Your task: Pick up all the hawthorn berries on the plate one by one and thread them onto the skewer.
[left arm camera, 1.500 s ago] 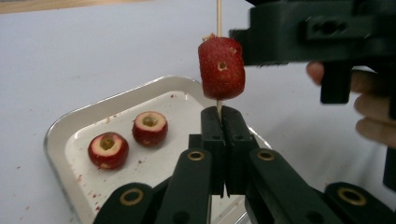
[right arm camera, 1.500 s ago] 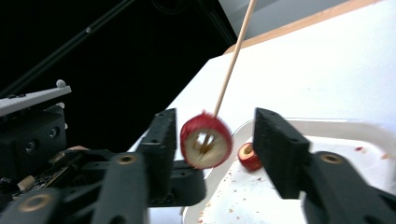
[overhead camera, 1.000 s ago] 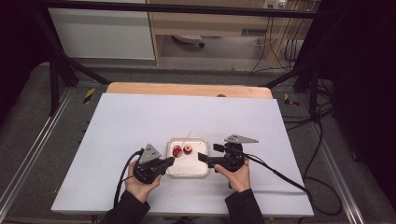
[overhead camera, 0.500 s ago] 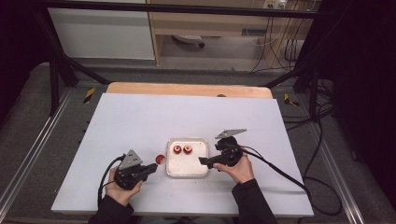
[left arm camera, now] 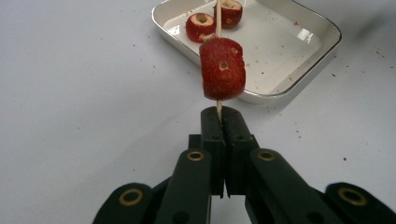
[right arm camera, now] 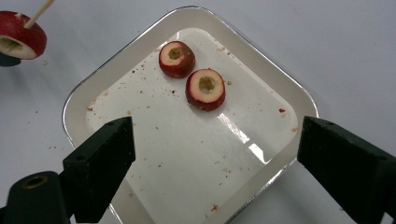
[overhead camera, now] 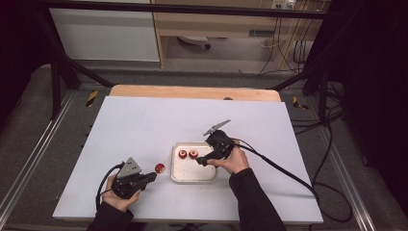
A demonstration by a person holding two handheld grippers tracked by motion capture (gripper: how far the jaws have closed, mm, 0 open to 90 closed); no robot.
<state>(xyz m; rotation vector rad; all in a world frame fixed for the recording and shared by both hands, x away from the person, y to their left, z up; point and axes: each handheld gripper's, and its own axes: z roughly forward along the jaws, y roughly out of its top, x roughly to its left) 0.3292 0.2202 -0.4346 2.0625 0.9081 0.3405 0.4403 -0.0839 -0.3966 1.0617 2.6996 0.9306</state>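
Item: skewering cored red fruit. Left gripper (left arm camera: 218,114), near the table's (overhead camera: 144,120) front-left corner, jaws clamped together on a thin skewer (left arm camera: 218,18); one fruit piece (left arm camera: 222,69) already threaded, sitting just above the jaw tips. Right gripper (right arm camera: 212,154), jaws wide apart and holding nothing, having just closed a little, hovers over the white tray (right arm camera: 261,88) at the table's front-centre. Two pieces (right arm camera: 205,89) lie touching near the tray's far-left corner, holes up. Handling note: likely next is picking one piece; grip its red sides lightly, keep the hole clear, align it with the skewer tip, then slide down without bending the stick.
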